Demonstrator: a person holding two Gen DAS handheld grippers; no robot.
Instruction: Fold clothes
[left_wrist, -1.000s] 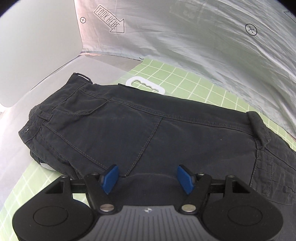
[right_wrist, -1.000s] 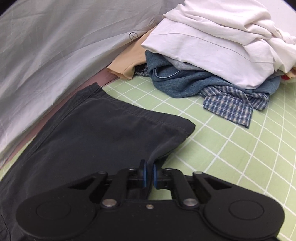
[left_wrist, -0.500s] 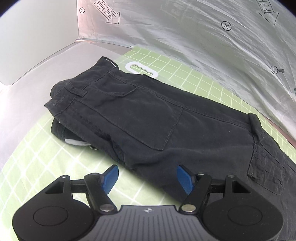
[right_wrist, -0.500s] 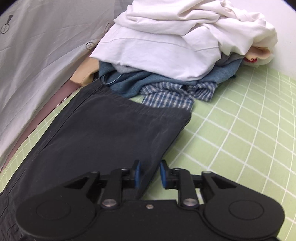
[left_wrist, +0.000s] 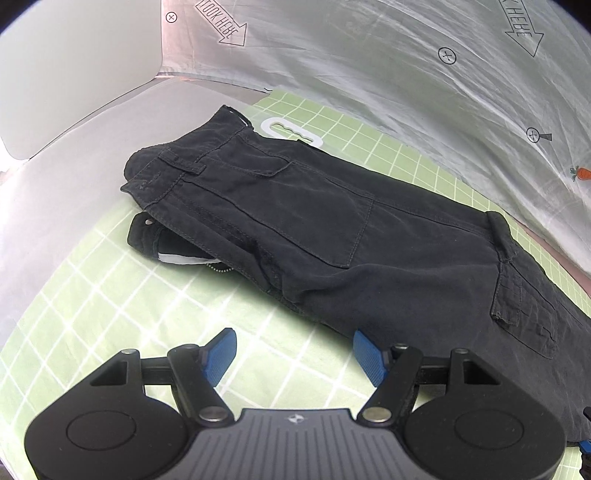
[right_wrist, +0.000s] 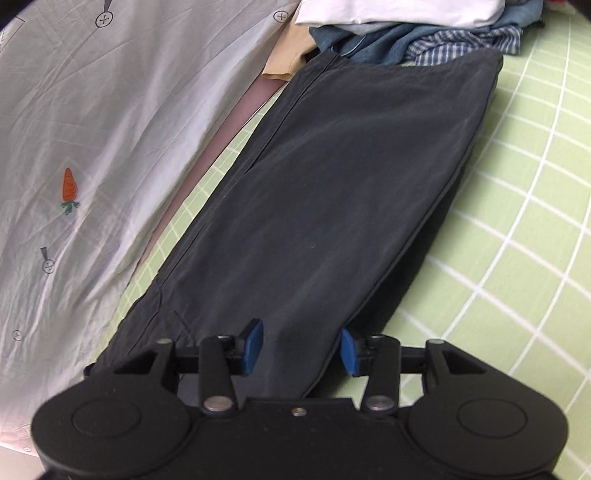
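Trousers (left_wrist: 295, 229) lie folded lengthwise along the mat's (left_wrist: 110, 288) far edge, waistband toward its left corner. My left claw (left_wrist: 294, 354) hangs wide, empty, above the near seam.

From the right — legs (right_wrist: 332, 192) stretch toward the clothes pile (right_wrist: 424, 33); my right claw (right_wrist: 299, 347) is wide, holding nothing. Grabbing one layer only would, I judge, drag the fold askew.

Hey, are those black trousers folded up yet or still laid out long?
Halved lengthwise only: the black trousers lie full length on the green grid mat, one leg stacked on the other, and not yet folded across.
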